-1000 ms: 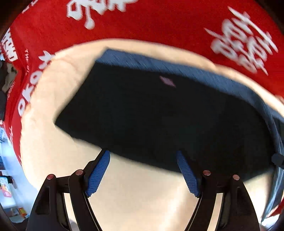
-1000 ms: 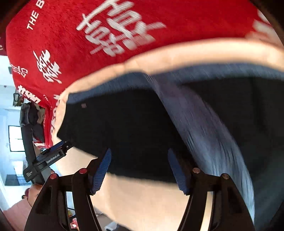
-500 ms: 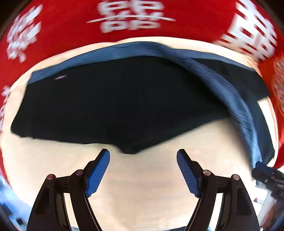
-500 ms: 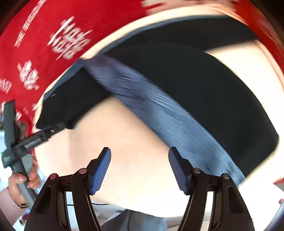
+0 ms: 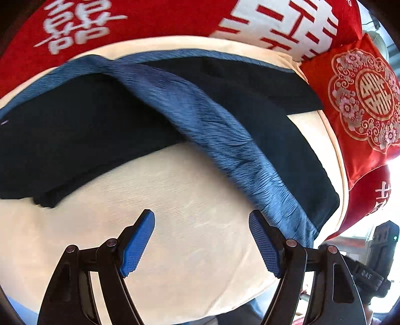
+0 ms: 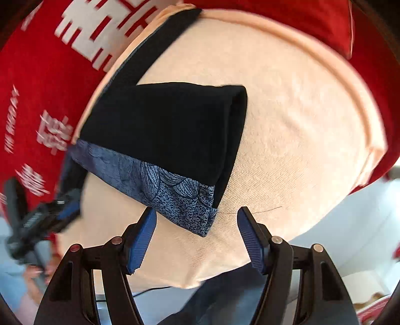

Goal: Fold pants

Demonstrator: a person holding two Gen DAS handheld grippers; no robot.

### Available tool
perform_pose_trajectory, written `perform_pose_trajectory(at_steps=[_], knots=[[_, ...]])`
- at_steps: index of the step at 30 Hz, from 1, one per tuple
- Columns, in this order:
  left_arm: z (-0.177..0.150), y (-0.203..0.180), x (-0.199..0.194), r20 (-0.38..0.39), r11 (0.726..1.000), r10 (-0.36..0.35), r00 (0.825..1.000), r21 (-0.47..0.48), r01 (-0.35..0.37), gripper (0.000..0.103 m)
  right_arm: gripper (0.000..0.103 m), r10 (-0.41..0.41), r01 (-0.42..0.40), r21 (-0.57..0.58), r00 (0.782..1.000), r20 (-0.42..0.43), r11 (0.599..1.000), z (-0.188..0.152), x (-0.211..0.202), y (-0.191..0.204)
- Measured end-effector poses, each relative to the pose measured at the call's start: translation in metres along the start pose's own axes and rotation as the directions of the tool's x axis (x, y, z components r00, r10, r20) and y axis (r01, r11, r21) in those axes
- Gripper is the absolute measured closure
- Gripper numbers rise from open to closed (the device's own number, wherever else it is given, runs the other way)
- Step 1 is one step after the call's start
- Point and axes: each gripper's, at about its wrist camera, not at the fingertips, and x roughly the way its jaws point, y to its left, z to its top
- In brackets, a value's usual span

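The black pants with a blue patterned stripe [image 5: 220,140] are lying on a cream-coloured cushion [image 5: 190,225], which is resting on a red cloth with white characters [image 5: 155,22]. The left gripper [image 5: 201,240] is hanging above bare cushion with its blue-padded fingers [image 5: 137,240] apart and nothing between them; from there the blue stripe is running diagonally, from the far left down to just beside its right finger. The right gripper [image 6: 196,233] is also standing with its fingers apart and empty, and the patterned corner of the pants [image 6: 195,212] is lying just in front of the gap, a little nearer the left finger [image 6: 141,240]. The right hand seems the nearer one for taking this end, while the left must reach for the stripe edge.
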Motion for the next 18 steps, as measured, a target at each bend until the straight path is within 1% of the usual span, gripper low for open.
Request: perform_pose_trajectory(at_steps=[2,3,4,6,7,9,10,11,12,13,14,15,16,17,18], knots=[[0.006,-0.009,0.01,-0.009,1.0,-0.014,1.0,-0.001,0.014,0.024,0.032,0.121,-0.119,0.031,0.99,-0.067,0.992,0.005,0.01,-0.012],[0.008,-0.011,0.012,-0.008,1.0,-0.015,1.0,-0.002,0.015,0.024,0.032,0.154,-0.151,0.038,0.984,-0.091,0.988,0.004,0.016,-0.013],[0.011,-0.016,0.016,-0.009,1.0,-0.017,1.0,-0.005,0.017,0.024,0.033,0.193,-0.189,0.049,0.973,-0.125,0.981,0.005,0.023,-0.017],[0.013,-0.019,0.023,-0.023,0.999,-0.036,0.999,-0.027,0.035,0.024,0.036,0.245,-0.236,0.073,0.958,-0.148,0.969,0.007,0.029,-0.025],[0.015,-0.02,0.027,-0.033,0.998,-0.053,0.998,-0.044,0.052,0.024,0.036,0.291,-0.277,0.111,0.945,-0.15,0.955,0.008,0.033,-0.033],[0.015,-0.02,0.031,-0.042,0.997,-0.059,0.997,-0.061,0.056,0.024,0.036,0.384,-0.356,0.196,0.914,-0.131,0.914,0.007,0.035,-0.053],[0.015,-0.02,0.033,-0.042,0.996,-0.059,0.997,-0.069,0.056,0.024,0.036,0.437,-0.401,0.241,0.892,-0.116,0.884,0.008,0.038,-0.061],[0.016,-0.021,0.035,-0.038,0.995,-0.06,0.997,-0.076,0.057,0.024,0.036,0.492,-0.449,0.281,0.864,-0.104,0.848,0.008,0.041,-0.068],[0.016,-0.022,0.035,-0.036,0.995,-0.057,0.998,-0.08,0.054,0.024,0.037,0.526,-0.477,0.308,0.845,-0.097,0.823,0.008,0.045,-0.074],[0.016,-0.023,0.035,-0.038,0.995,-0.051,0.998,-0.083,0.048,0.024,0.044,0.569,-0.517,0.333,0.819,-0.075,0.788,0.007,0.05,-0.08],[0.015,-0.023,0.034,-0.04,0.996,-0.047,0.998,-0.083,0.043,0.024,0.06,0.587,-0.526,0.361,0.806,-0.078,0.77,0.006,0.053,-0.085],[0.016,-0.024,0.035,-0.041,0.995,-0.047,0.998,-0.085,0.043,0.024,0.072,0.586,-0.52,0.366,0.805,-0.092,0.772,0.004,0.054,-0.088],[0.016,-0.025,0.035,-0.04,0.995,-0.05,0.998,-0.09,0.047,0.024,0.091,0.574,-0.505,0.363,0.811,-0.112,0.783,0.004,0.055,-0.087],[0.016,-0.026,0.035,-0.036,0.995,-0.052,0.998,-0.089,0.048,0.032,0.092,0.573,-0.5,0.367,0.811,-0.12,0.785,0.003,0.057,-0.086],[0.017,-0.027,0.034,-0.033,0.995,-0.054,0.998,-0.084,0.051,0.044,0.092,0.57,-0.498,0.369,0.813,-0.116,0.785,0.003,0.054,-0.087]])
